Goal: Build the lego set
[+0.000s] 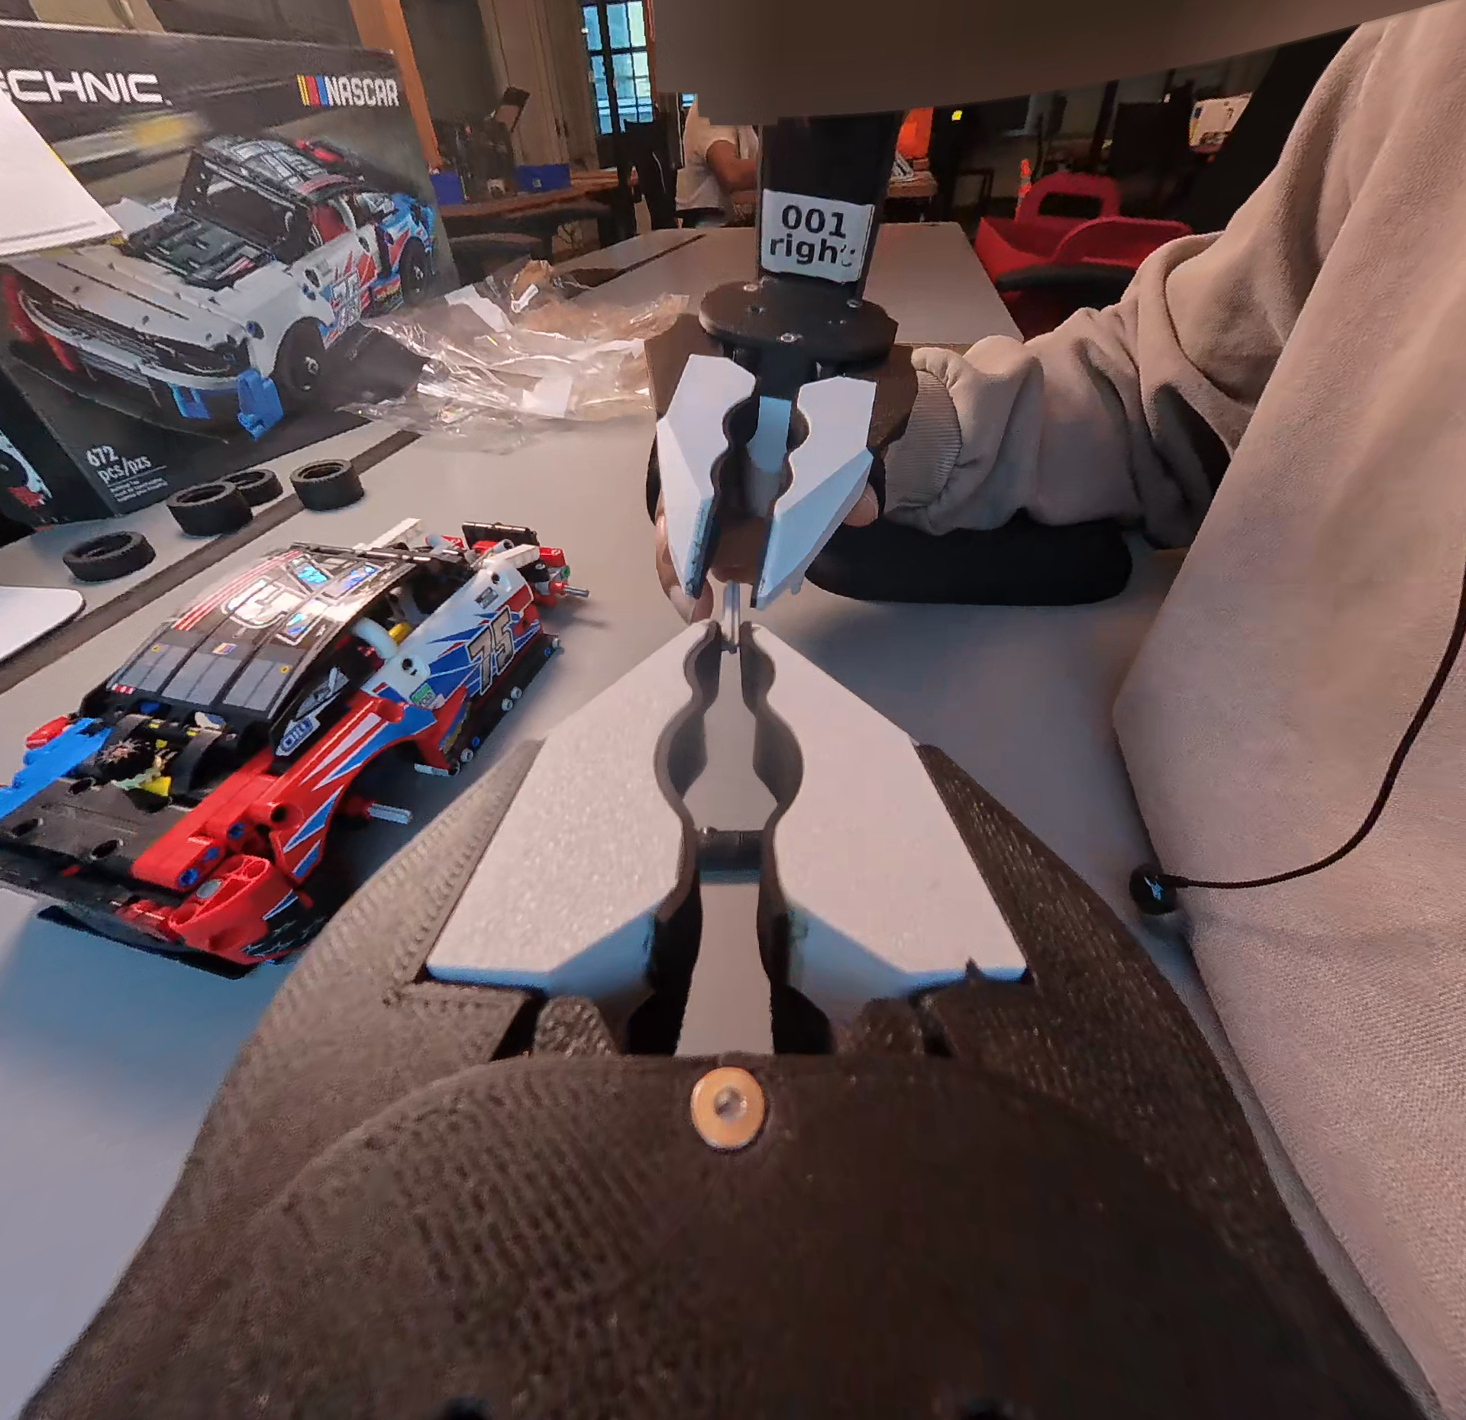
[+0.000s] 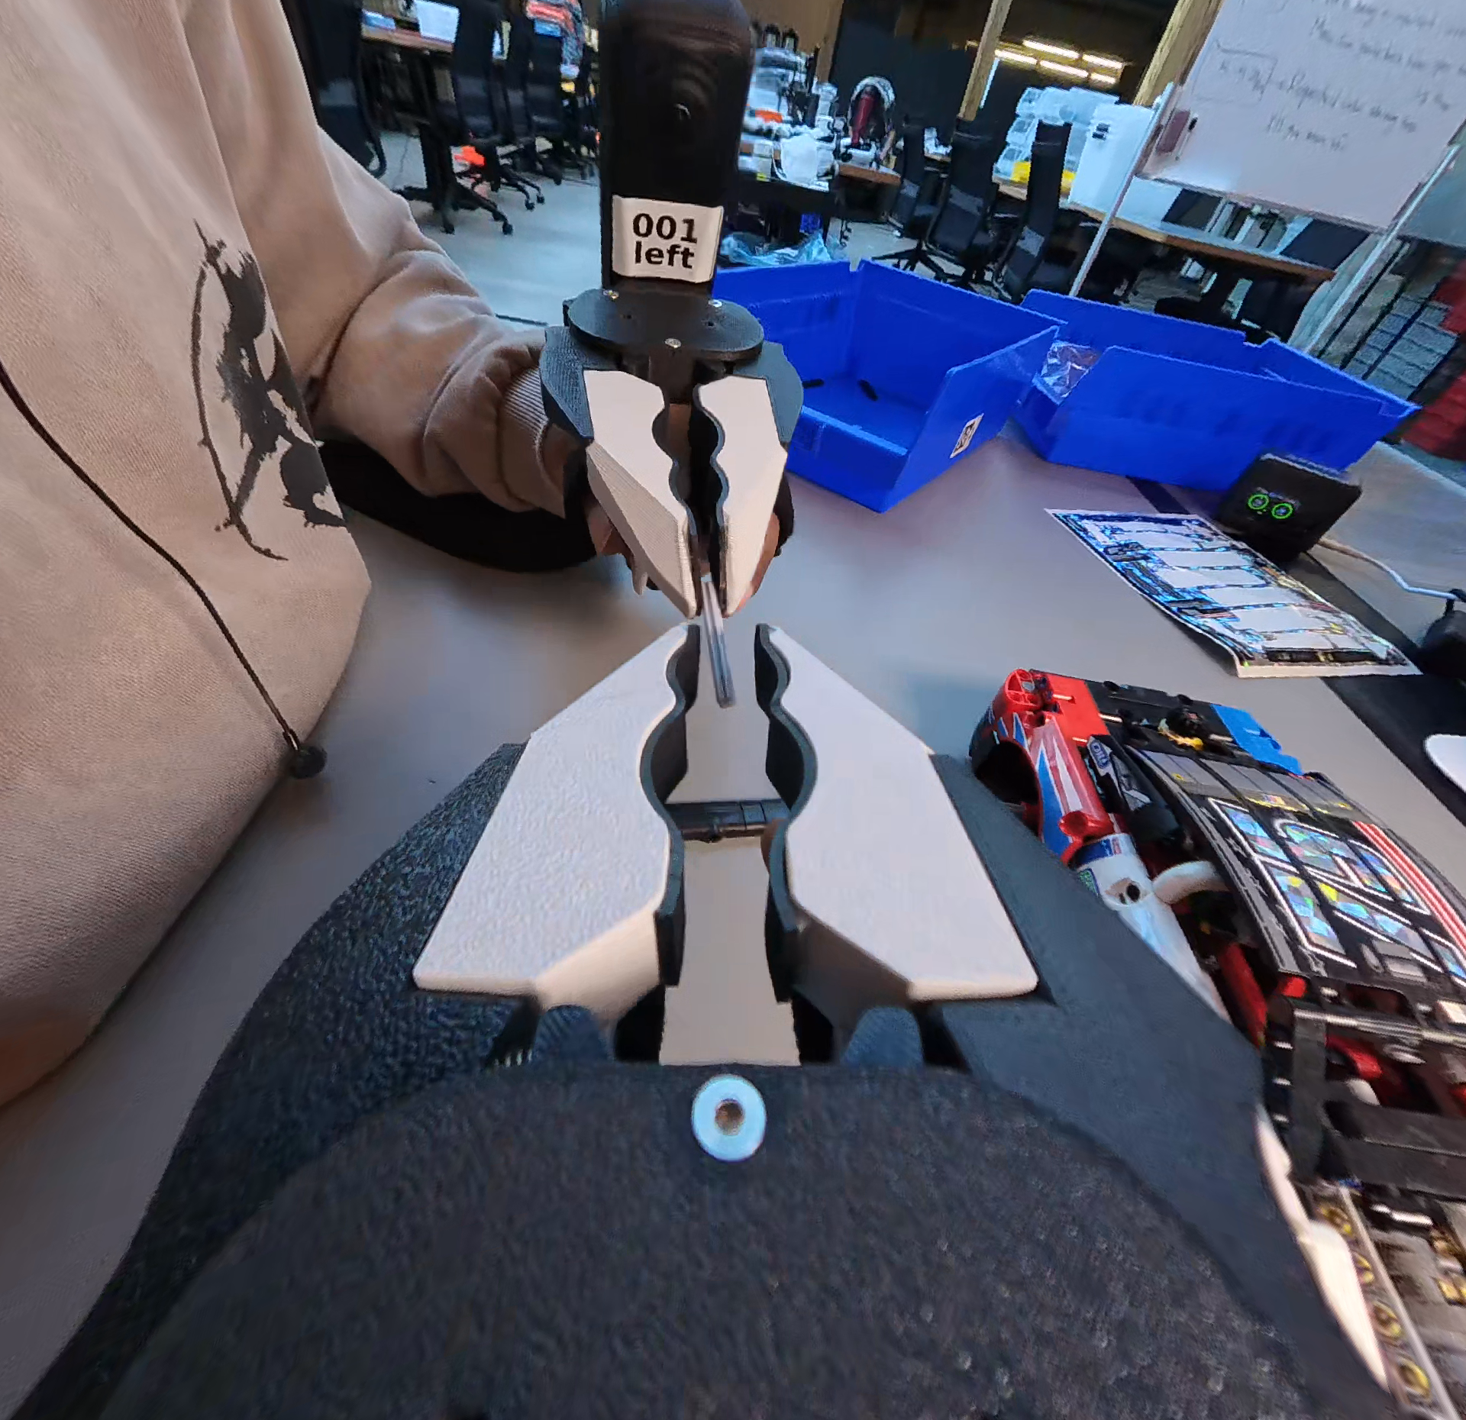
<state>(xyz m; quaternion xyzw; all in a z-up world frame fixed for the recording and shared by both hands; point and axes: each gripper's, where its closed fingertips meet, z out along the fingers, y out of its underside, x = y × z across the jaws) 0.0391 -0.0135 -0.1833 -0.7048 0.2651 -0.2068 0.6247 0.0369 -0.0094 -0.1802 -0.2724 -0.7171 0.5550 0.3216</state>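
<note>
A thin grey axle (image 2: 716, 652) hangs in the air above the grey table (image 1: 936, 692), between the two grippers that face each other tip to tip. The left gripper (image 1: 728, 630) has its fingers closed on one end of the axle, and the rest of the piece reaches into the gap of the right gripper (image 2: 726, 628), whose fingers stand a little apart on either side without touching it. To the left in the left wrist view, the partly built race car (image 1: 301, 716), in red, blue, white and black, rests on the table without wheels. Four black tyres (image 1: 210, 507) lie loose farther off, near the set's box (image 1: 198, 271) and some clear plastic bags (image 1: 523, 367). In the right wrist view, two blue bins (image 2: 912, 382) and a sticker sheet (image 2: 1222, 589) sit at the far right.
</note>
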